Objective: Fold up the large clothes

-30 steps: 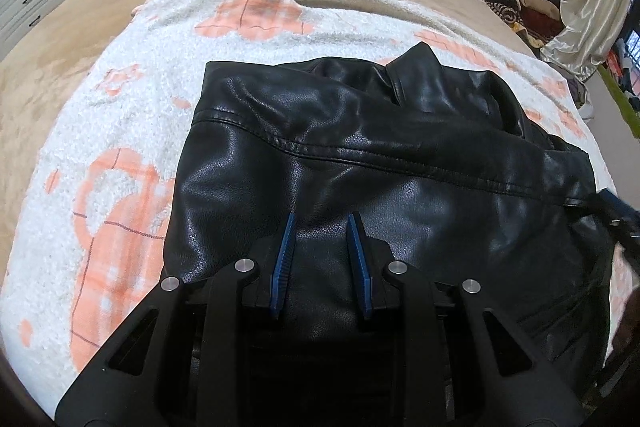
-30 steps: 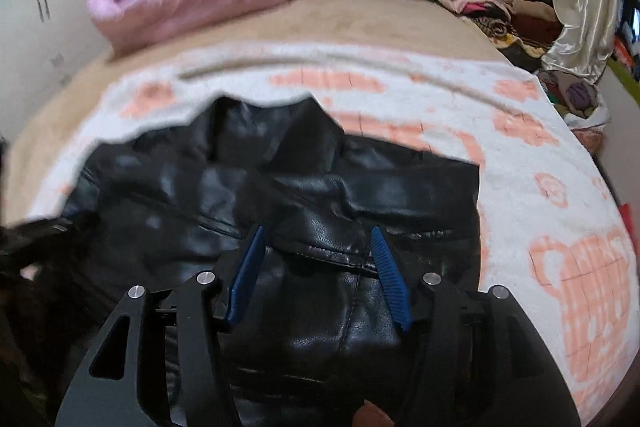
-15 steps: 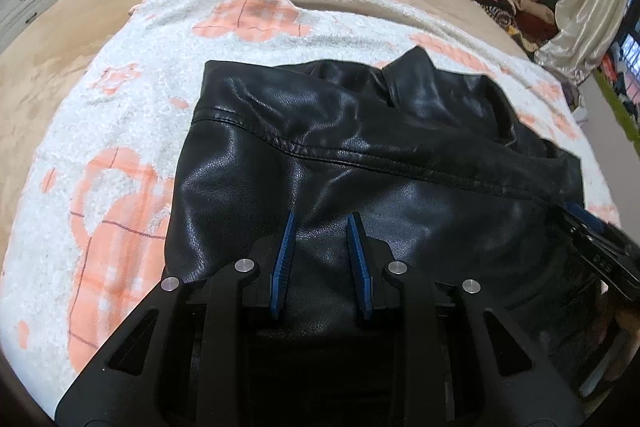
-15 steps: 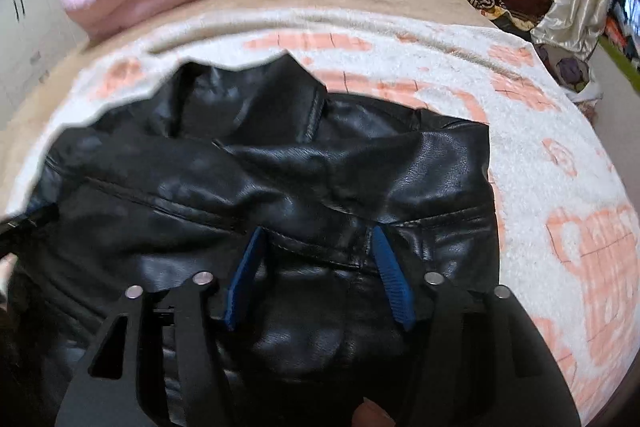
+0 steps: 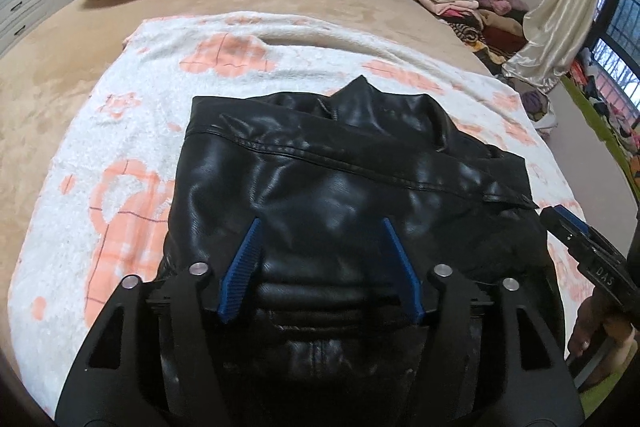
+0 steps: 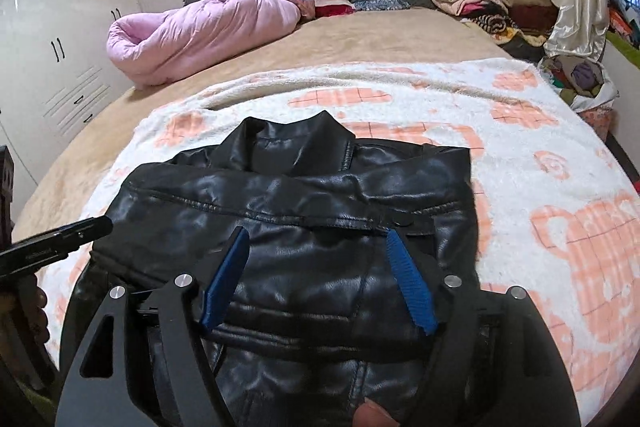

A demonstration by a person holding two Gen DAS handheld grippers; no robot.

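One fold looking laid, both grippers letting go.

The black leather jacket (image 5: 344,195) is lying doubled over on the white-and-orange blanket (image 5: 100,163), collar far; more folding is probably remaining. The left gripper (image 5: 320,263) and right gripper (image 6: 316,279) are angling down above it, jaws opening, nothing pinched.

Jacket (image 5: 344,187) on blanket (image 5: 100,163), mid-bed (image 5: 56,67)

Both tools (image 5: 320,227) (image 6: 316,239) opening, lifted off jacket (image 5: 340,187).
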